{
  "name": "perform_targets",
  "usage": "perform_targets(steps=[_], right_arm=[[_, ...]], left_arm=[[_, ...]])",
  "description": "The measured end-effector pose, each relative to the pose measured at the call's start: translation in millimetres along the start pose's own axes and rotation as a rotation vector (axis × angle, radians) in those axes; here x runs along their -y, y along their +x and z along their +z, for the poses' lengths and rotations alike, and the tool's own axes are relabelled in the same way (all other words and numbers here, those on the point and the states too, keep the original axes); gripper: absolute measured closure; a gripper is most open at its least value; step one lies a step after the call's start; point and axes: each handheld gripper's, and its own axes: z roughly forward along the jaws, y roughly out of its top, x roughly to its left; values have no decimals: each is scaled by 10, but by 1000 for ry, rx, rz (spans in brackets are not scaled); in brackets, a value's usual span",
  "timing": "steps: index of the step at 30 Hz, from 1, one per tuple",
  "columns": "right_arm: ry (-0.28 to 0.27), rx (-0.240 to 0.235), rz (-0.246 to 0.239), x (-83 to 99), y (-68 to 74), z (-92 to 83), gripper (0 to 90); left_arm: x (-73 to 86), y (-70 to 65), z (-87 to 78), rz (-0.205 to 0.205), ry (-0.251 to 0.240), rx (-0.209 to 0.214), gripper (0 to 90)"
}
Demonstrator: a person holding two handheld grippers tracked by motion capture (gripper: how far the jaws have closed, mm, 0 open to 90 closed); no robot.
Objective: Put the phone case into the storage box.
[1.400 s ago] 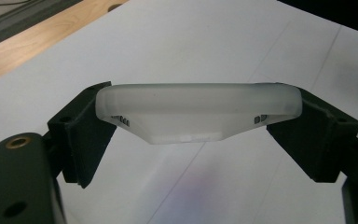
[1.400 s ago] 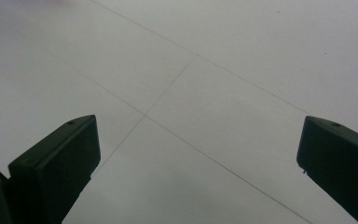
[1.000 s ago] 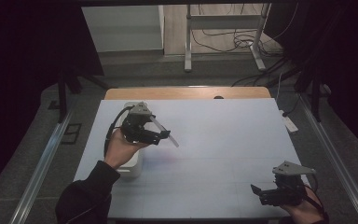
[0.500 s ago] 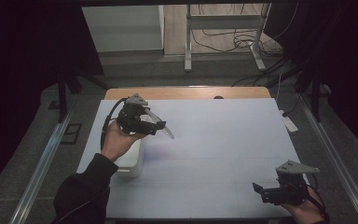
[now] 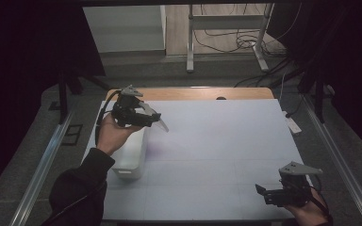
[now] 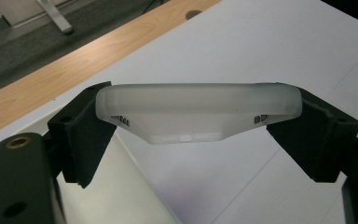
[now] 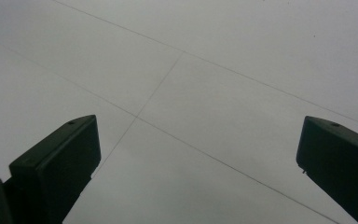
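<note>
My left gripper (image 5: pixel 156 121) hangs above the left part of the white table (image 5: pixel 217 141), shut on a translucent white phone-case-like piece (image 5: pixel 161 124). In the left gripper view that piece (image 6: pixel 196 109) spans the gap, with a black jaw pressed on each end, and my left gripper (image 6: pixel 200 122) holds it clear of the table. My right gripper (image 5: pixel 265 194) rests near the front right corner in a person's hand. In the right gripper view my right gripper (image 7: pixel 198 154) has its jaws wide apart with only bare table between them.
A white rectangular box (image 5: pixel 129 155) stands on the table under the left hand, and the same white box (image 6: pixel 116 196) fills the lower left of the left gripper view. A wooden strip (image 5: pixel 193 93) runs along the far edge. Metal rails flank the table; cables lie on the floor beyond.
The left gripper has risen with the translucent piece and drifted toward the far left of the table. The right gripper has stayed where it was.
</note>
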Motion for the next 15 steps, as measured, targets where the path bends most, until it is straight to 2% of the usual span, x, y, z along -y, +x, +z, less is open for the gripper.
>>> perform_targets(steps=[15], right_arm=[[6,0,-10,-2,10,3,1]], left_arm=[[-1,281,-141,-53,17,-80,170]])
